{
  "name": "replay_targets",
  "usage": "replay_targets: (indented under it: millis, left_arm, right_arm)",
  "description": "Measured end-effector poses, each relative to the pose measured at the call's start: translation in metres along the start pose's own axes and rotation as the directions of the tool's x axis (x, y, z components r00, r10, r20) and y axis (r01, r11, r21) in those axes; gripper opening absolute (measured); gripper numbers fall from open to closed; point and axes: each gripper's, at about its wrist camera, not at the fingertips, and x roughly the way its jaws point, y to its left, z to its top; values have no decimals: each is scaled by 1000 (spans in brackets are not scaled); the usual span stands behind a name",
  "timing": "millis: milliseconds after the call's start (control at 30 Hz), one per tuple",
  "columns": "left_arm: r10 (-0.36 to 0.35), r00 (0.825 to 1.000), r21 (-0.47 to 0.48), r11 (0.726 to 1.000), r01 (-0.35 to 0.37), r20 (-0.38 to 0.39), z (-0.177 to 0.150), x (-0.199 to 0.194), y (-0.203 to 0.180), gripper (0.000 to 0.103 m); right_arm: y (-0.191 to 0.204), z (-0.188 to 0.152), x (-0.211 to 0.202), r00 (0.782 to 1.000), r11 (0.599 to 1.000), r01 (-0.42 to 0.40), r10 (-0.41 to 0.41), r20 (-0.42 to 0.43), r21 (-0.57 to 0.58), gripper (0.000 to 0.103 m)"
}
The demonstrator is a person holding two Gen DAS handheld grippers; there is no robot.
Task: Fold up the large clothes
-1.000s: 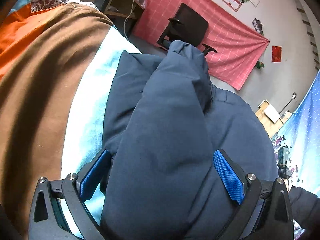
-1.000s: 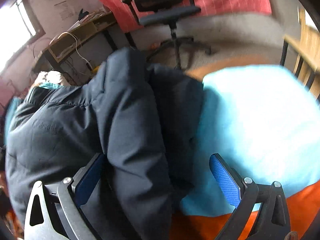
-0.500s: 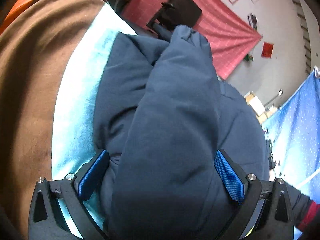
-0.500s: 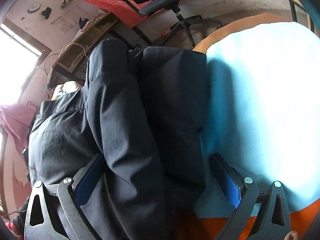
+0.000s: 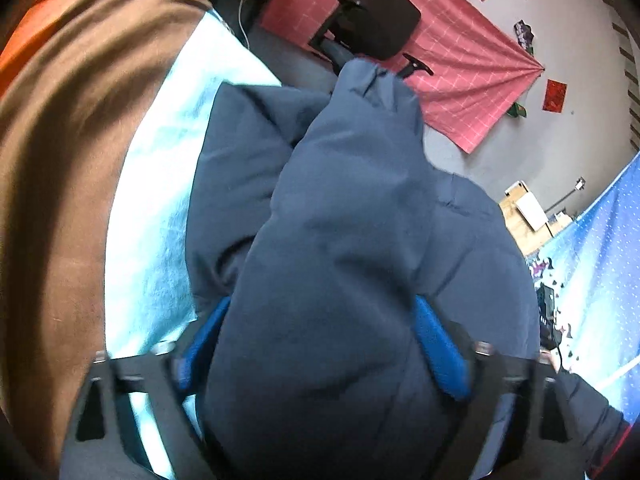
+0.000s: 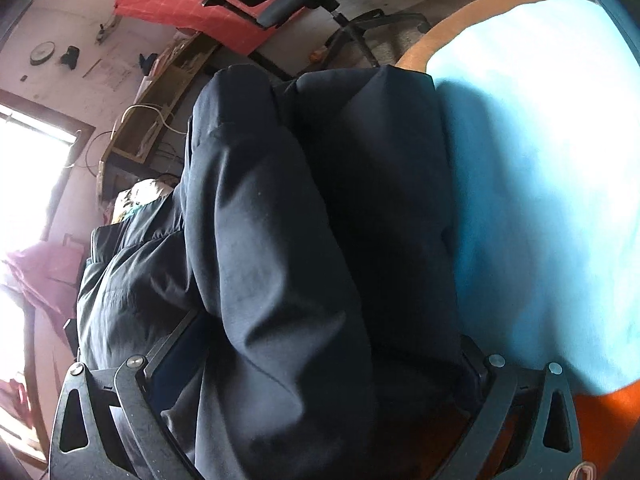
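A dark navy puffer jacket (image 5: 340,240) lies on a light blue sheet (image 5: 160,208), with a sleeve folded over its body. My left gripper (image 5: 320,344) straddles the thick sleeve fold, its blue pads (image 5: 440,344) pressing in on both sides of the fabric. In the right wrist view the same jacket (image 6: 280,240) fills the middle. My right gripper (image 6: 316,360) straddles its lower part, and the fabric hides most of both fingers (image 6: 172,348).
A brown blanket (image 5: 60,160) and orange cover (image 6: 600,412) lie around the sheet. A black office chair (image 5: 376,16) stands beyond the bed before a red wall cloth (image 5: 460,60). A wooden desk (image 6: 160,112) stands by a bright window.
Both grippers have narrowed onto the jacket: the left pads have drawn closer together on the sleeve fold, and the right fingers now sit against the fabric. Both views swung slightly.
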Motion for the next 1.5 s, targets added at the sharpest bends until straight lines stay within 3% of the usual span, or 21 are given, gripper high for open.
replay_targets:
  millis: [167, 233, 433, 533, 700, 1033, 1267, 1500]
  left_arm:
    - [45, 998, 11, 999, -45, 38, -13, -14, -9, 43]
    - [69, 996, 12, 998, -69, 58, -18, -20, -19, 34]
    - [149, 982, 48, 987, -156, 114, -40, -27, -63, 14]
    - [153, 977, 42, 986, -161, 149, -46, -35, -82, 10]
    - [111, 978, 8, 993, -114, 179, -51, -64, -94, 9]
    - [96, 972, 41, 993, -107, 213, -37, -108, -156, 8]
    - [117, 973, 73, 988, -134, 201, -50, -127, -173, 8]
    - [143, 977, 58, 986, -154, 160, -73, -111, -170, 8]
  right_arm:
    - [9, -6, -6, 1000, 1000, 24, -24, 18, 8, 93]
    - [10, -9, -8, 1000, 1000, 15, -16, 22, 22, 84]
    - [33, -20, -25, 997, 999, 34, -30, 75, -41, 30]
    - [53, -23, -38, 993, 993, 63, -54, 102, -95, 21]
    - [92, -25, -62, 988, 986, 69, -46, 147, -152, 18]
    - [160, -51, -113, 986, 964, 79, -39, 161, -253, 17]
    - [175, -74, -138, 986, 960, 83, -42, 158, -268, 17]
    - [170, -94, -144, 986, 964, 104, -67, 152, -246, 17]
